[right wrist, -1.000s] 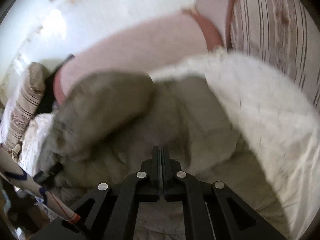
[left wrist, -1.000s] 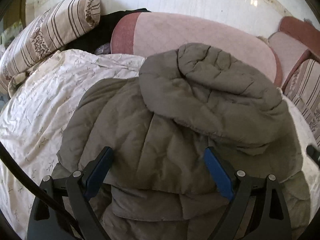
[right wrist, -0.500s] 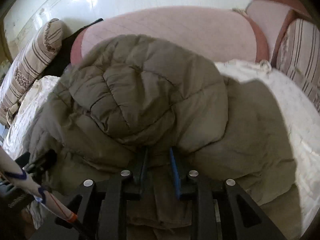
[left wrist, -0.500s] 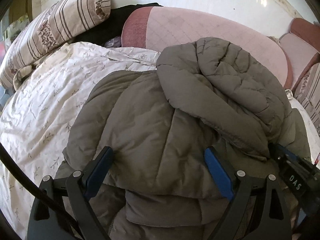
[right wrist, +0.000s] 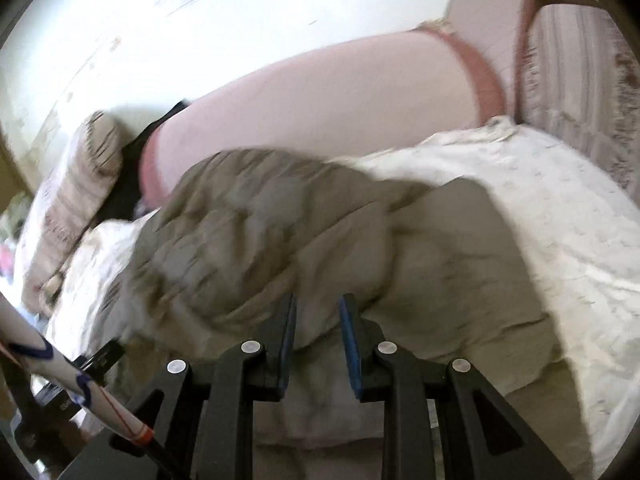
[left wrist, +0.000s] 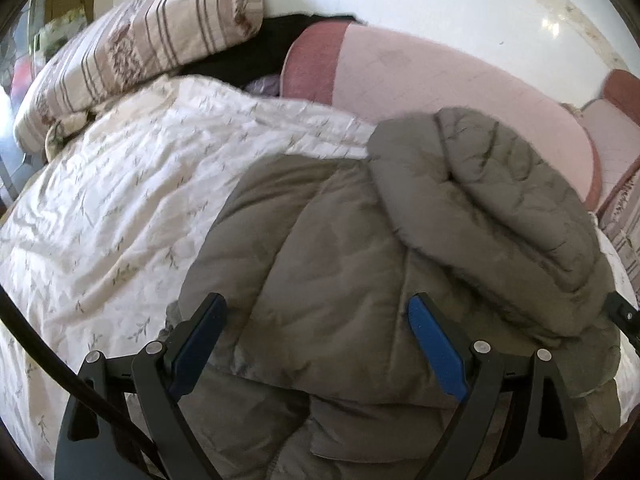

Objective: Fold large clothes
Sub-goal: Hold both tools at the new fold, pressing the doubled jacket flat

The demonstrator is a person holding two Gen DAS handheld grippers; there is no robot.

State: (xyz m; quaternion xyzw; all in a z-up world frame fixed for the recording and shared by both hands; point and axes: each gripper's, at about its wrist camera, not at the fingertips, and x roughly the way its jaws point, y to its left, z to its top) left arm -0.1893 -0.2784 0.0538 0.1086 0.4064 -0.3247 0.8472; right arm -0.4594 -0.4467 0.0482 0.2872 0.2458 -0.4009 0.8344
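Note:
A grey-brown quilted puffer jacket (left wrist: 340,248) lies bunched on the bed, its hood (left wrist: 500,200) flopped over the body. My left gripper (left wrist: 316,300) hovers over the jacket's lower part, jaws wide open with nothing pressed between them. In the right wrist view the jacket (right wrist: 260,240) is blurred. My right gripper (right wrist: 320,308) is at its near edge, jaws parted by a narrow gap. Fabric shows behind the gap, but the pads do not press on it. A bit of the right gripper (left wrist: 624,316) shows at the left wrist view's right edge.
A white floral quilt (left wrist: 120,200) covers the bed around the jacket. A striped pillow (left wrist: 140,48) and a black garment (left wrist: 280,48) lie at the back left. A pink padded headboard (left wrist: 440,80) runs behind. More striped cushions (right wrist: 580,80) stand at the right.
My right gripper's jaws went from shut to a narrow gap, and its view swung sideways and blurred. The left gripper drifted left across the jacket, jaws still wide.

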